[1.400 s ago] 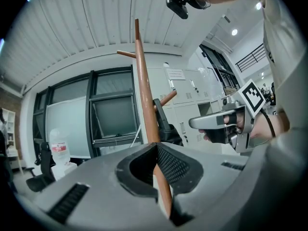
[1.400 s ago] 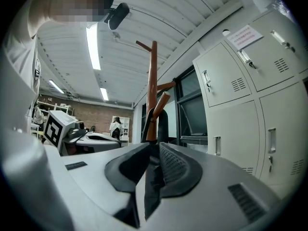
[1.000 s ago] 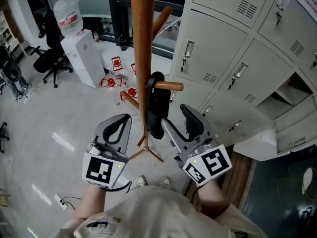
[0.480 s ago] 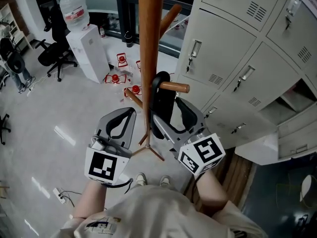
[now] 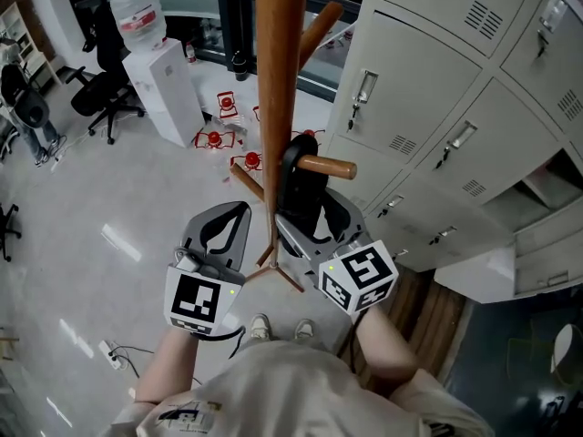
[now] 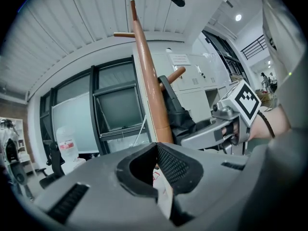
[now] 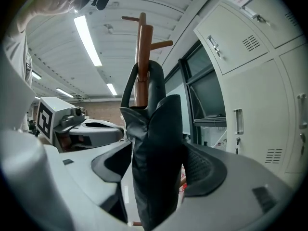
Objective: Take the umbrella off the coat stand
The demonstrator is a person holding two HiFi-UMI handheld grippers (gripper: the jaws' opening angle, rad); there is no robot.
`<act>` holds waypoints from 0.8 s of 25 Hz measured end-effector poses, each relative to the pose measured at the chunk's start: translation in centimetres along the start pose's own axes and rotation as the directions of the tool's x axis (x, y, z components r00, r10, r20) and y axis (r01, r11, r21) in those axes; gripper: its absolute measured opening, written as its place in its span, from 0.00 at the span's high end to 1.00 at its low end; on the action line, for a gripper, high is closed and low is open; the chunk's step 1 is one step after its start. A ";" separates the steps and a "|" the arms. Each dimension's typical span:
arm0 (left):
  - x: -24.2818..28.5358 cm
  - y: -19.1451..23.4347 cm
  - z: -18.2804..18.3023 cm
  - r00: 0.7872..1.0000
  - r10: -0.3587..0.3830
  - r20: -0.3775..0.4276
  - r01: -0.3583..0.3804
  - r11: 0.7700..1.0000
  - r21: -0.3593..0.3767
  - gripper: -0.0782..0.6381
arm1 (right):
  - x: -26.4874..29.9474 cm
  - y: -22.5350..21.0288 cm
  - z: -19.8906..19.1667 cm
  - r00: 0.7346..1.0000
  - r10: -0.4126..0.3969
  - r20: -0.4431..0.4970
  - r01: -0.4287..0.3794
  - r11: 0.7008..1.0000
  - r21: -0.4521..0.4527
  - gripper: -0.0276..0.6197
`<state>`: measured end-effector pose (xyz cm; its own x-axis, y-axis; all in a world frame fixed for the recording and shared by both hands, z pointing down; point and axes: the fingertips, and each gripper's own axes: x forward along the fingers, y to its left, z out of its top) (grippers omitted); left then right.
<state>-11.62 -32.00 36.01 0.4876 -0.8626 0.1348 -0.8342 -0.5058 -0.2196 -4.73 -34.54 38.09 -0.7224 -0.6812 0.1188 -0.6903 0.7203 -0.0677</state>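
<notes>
My right gripper point(image 5: 311, 218) has dropped around the umbrella point(image 7: 156, 129), its jaws just swung wide, so the folded black cloth stands between the pads unsqueezed, ready, I judge, for a clamp. My left gripper point(image 6: 156, 150) is closed on nothing beside the coat stand point(image 5: 276, 80). Only the right gripper view shows that slack, while the head view shows the umbrella's loop over the peg point(image 5: 326, 166).

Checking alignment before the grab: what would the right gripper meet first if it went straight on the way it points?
The black umbrella: it already stands between the right gripper's jaws, which have just been opening and don't press it. The coat stand's pole looks close behind; depth is unclear.
</notes>
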 end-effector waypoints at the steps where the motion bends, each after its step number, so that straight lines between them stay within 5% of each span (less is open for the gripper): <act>1: 0.1 0.0 -0.3 1.000 -0.001 -0.007 0.001 1.000 -0.001 0.88 | 0.2 0.0 -0.3 1.000 -0.001 -0.005 0.001 1.000 0.001 0.50; 9: 0.1 0.0 -2.0 0.999 0.020 -0.040 -0.018 0.998 0.060 0.88 | 0.6 -0.4 -0.7 0.998 -0.010 0.057 0.006 0.998 0.064 0.50; 20: -1.1 -0.1 -2.4 0.999 0.012 -0.041 -0.012 1.000 0.010 0.88 | 0.2 -0.5 -0.8 0.999 -0.024 0.037 0.021 0.997 0.072 0.58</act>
<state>-12.69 -30.97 38.23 0.4667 -0.8676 0.1716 -0.8372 -0.4959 -0.2306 -4.51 -34.91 38.90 -0.7067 -0.7025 0.0841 -0.7065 0.6945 -0.1362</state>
